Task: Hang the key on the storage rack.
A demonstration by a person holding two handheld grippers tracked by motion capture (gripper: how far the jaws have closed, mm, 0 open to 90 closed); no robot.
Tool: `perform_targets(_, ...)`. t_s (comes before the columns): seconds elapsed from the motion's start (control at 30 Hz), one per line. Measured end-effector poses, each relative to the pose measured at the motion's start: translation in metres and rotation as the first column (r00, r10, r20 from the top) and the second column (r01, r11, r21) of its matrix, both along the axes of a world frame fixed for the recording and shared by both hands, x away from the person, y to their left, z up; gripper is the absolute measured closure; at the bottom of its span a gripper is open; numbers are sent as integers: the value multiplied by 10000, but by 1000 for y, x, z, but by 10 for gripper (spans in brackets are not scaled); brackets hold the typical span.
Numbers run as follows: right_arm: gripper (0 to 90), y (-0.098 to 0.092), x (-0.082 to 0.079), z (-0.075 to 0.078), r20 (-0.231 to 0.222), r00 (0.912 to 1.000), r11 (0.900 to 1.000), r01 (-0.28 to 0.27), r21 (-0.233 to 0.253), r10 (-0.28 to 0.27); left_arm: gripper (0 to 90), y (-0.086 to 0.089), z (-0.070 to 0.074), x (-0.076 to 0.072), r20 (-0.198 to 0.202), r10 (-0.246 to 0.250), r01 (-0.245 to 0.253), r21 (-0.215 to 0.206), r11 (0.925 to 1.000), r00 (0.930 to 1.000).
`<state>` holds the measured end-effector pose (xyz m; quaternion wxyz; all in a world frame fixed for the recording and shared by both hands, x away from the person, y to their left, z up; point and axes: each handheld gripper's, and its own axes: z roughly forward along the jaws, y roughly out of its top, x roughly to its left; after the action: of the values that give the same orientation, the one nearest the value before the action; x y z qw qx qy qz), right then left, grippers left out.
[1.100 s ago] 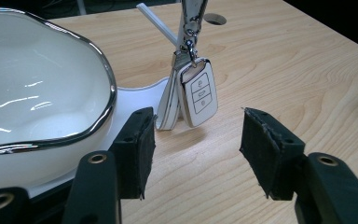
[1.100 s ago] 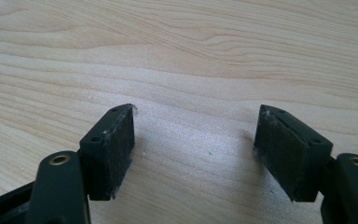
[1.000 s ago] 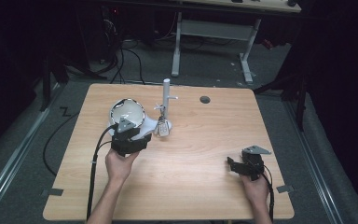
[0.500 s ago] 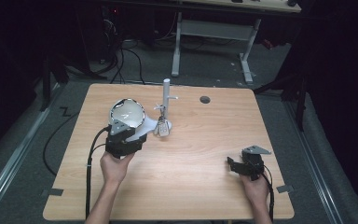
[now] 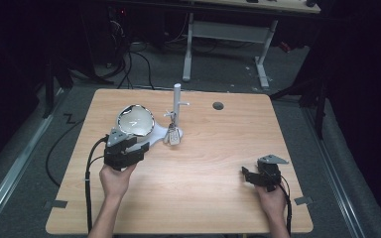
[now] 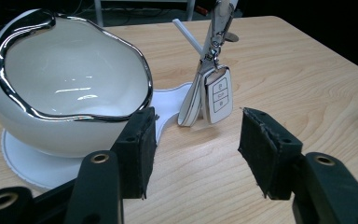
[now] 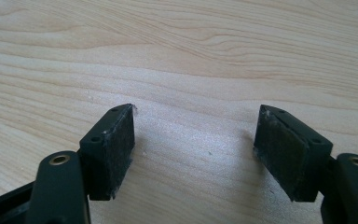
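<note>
Pale wood grain covers the desk, a light laminate top with a round cable hole near its far edge, standing on a grey floor in a dark room where a second desk frame with white legs sits beyond it. The left gripper has its fingers spread wide with nothing between them, and it rests low over the desk. Just beyond the gap between those fingers hangs a white car key with its buttons facing the camera, clipped by a metal ring to a small white stand; the key's lower end sits near or on the stand's white base, which of the two I cannot tell. Off the left finger, close to it, stands a white bowl with a silver rim, tilted open toward the gripper and set on the same white base. The right gripper is well apart from all this, near the desk's right front corner, its fingers wide open over bare wood. Black cables trail from both grippers toward the near edge.
</note>
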<state>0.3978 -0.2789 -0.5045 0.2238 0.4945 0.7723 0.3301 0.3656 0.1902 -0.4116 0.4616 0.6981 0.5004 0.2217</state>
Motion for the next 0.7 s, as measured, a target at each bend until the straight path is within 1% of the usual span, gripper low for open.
perform_targets(0.13,289,0,0,0,-1,10000,10000,2,1,-2,462,3,1,-3,17,41,-41,11,10000,10000)
perform_targets(0.3,289,0,0,0,-1,10000,10000,2,1,-2,463,7,1,-7,95,141,-141,-77,9999,9999)
perform_targets(0.47,289,0,0,0,1,10000,10000,6,9,-6,465,11,2,-10,114,190,-190,-44,9998,9998)
perform_targets(0.53,289,0,0,0,0,10000,10000,5,9,-5,466,14,1,-13,155,292,-289,-152,9995,9995)
perform_targets(0.7,289,0,0,0,1,10000,10000,0,3,0,467,18,1,-17,184,385,-382,-186,9991,9991)
